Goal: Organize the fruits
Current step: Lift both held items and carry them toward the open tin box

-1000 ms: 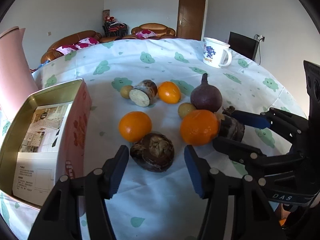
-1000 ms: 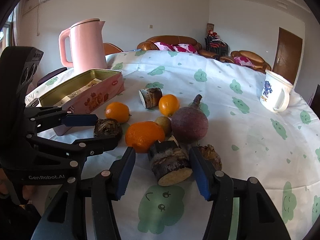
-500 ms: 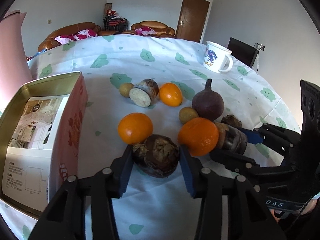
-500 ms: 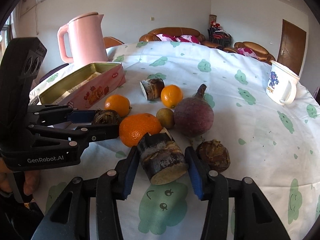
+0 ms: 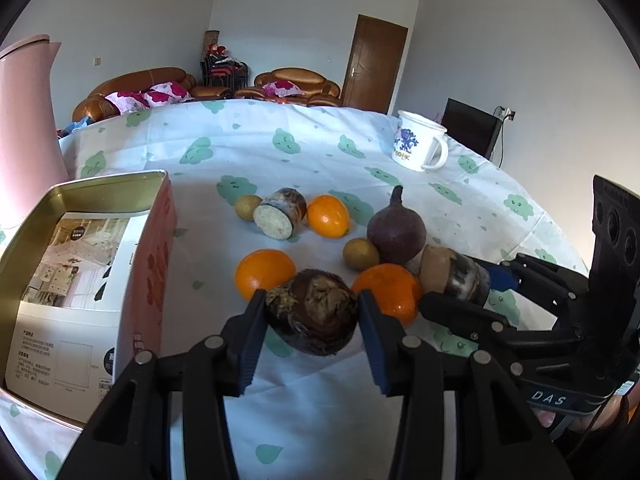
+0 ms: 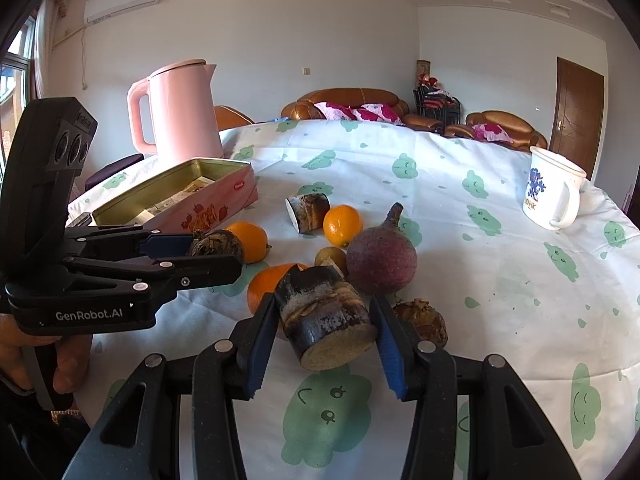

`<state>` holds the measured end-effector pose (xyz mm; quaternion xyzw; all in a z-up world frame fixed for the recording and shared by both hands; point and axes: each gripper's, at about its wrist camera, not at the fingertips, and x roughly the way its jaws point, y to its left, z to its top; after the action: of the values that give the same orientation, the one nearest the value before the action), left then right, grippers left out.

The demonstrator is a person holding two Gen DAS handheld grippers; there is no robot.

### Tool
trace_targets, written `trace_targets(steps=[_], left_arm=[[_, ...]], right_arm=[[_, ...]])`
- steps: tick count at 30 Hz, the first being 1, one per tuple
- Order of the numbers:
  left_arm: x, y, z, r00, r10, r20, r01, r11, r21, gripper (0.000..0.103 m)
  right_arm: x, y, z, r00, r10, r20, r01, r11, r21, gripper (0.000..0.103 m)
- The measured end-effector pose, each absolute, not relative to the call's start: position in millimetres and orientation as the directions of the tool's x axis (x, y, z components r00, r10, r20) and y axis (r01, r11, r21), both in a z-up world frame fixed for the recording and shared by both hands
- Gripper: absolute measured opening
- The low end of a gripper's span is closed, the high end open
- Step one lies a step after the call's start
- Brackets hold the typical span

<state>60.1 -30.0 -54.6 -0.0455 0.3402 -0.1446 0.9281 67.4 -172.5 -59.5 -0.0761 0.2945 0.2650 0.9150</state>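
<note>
In the left wrist view my left gripper is shut on a dark brown knobbly root, its blue pads pressing both sides. My right gripper is shut on a cut taro chunk with its pale cut face towards the camera. Three oranges, a purple beet-like root, two small brownish fruits and another cut taro piece lie on the cloth. A small brown root sits just right of the right gripper.
An open pink tin box holding printed paper stands at the left, and a pink kettle stands behind it. At the far right is a white mug. A hand holds the left gripper. The cloud-print tablecloth covers the round table.
Both grippers have shut: the left on the dark root, the right on the taro chunk. Both views have tipped up slightly.
</note>
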Motion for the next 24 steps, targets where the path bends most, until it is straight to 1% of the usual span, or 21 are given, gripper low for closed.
trace_targets(steps=[24], left_arm=[[41, -23, -43, 0.82, -0.259, -0.51, 0.205, 0.966, -0.159, 0.046]], right_arm=[[50, -182, -53, 0.734, 0.489, -0.472, -0.55, 0.835, 0.009, 0.049]])
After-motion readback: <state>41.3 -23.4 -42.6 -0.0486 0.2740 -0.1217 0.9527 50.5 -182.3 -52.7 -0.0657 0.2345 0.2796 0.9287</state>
